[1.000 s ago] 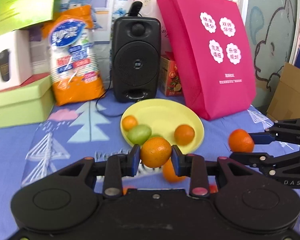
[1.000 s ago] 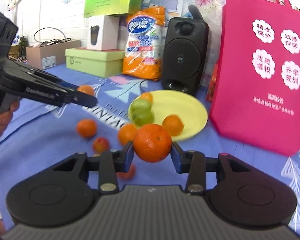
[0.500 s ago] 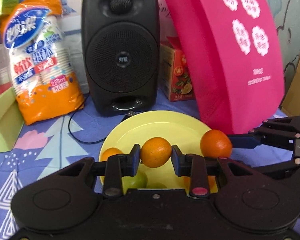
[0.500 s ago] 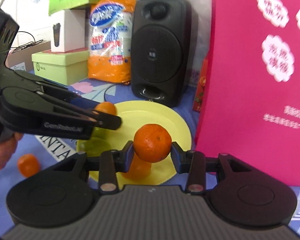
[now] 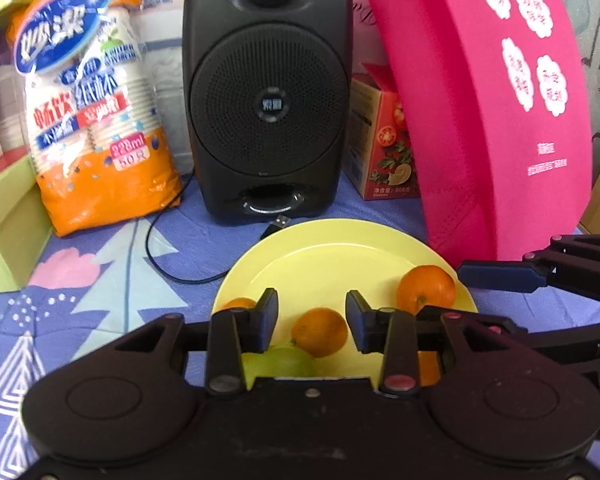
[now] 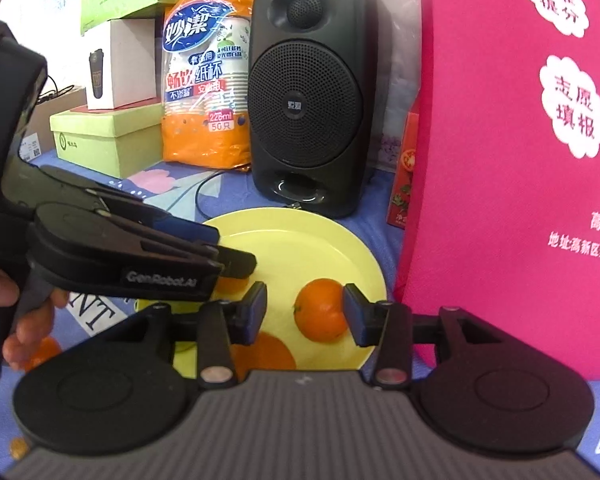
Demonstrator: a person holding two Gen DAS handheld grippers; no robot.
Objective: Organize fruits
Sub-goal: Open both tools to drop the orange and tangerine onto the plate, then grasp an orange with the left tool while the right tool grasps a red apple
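Blue patterned tablecloth covers the work surface. At the back, right side: large magenta fabric tote bag with white flower-shaped labels, standing upright. Beside it, centre: black box-shaped loudspeaker with round mesh grille, its black cable trailing onto the cloth and ending just behind the plate. Left of the speaker: orange plastic pack of paper cups, leaning; pale green cardboard box further left. A small red juice carton with tomato print sits between speaker and bag. In front of the speaker: round yellow plate. Left gripper is over the plate's near part, jaws spread wide and gripping nothing; a small orange citrus fruit lies on the plate between the fingers, clear of both pads. A pale green round fruit lies just beside it, partly hidden by the gripper body. Right gripper is over the plate's right part, jaws likewise wide; a round orange mandarin rests on the plate between them, close to the right pad, contact cannot be determined.
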